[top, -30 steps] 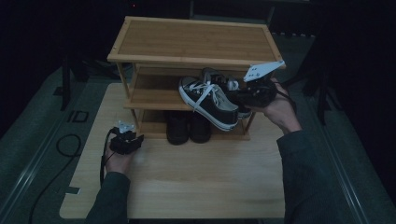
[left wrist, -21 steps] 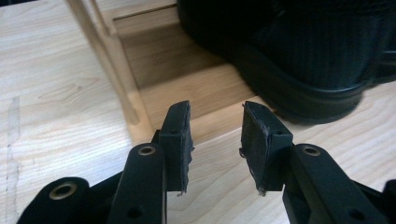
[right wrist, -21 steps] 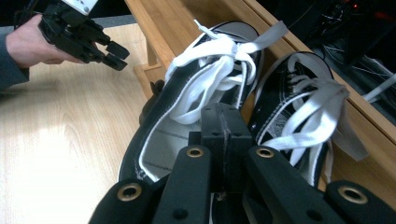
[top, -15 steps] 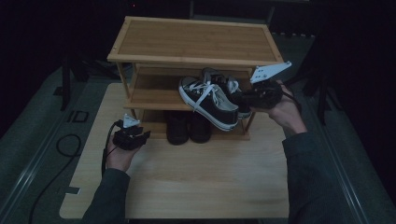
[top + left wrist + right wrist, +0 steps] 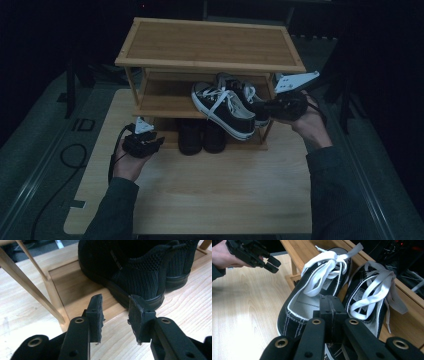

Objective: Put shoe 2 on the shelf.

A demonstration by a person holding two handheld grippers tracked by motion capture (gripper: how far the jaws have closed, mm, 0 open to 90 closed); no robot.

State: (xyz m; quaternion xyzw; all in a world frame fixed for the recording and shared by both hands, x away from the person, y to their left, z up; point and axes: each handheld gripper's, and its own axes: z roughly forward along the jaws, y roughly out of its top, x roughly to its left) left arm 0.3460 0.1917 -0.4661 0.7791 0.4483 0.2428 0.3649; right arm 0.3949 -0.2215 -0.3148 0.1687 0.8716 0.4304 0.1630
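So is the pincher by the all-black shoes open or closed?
Open. The left gripper has a clear gap between its black pads, with nothing between them; the black shoes sit just ahead.

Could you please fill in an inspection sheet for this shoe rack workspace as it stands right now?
Surface: pale wooden table, bare in front of the rack.
Job's things: pair of black-and-white sneakers on the middle shelf of the bamboo shoe rack; black shoes on the bottom shelf.
Clutter: nothing seen.
Grippers: right tongs shut on the nearer sneaker's heel rim; left tongs open, nothing between them, just before the black shoes.
Cables: black cable on the floor at left.
Surroundings: dark, grey floor.
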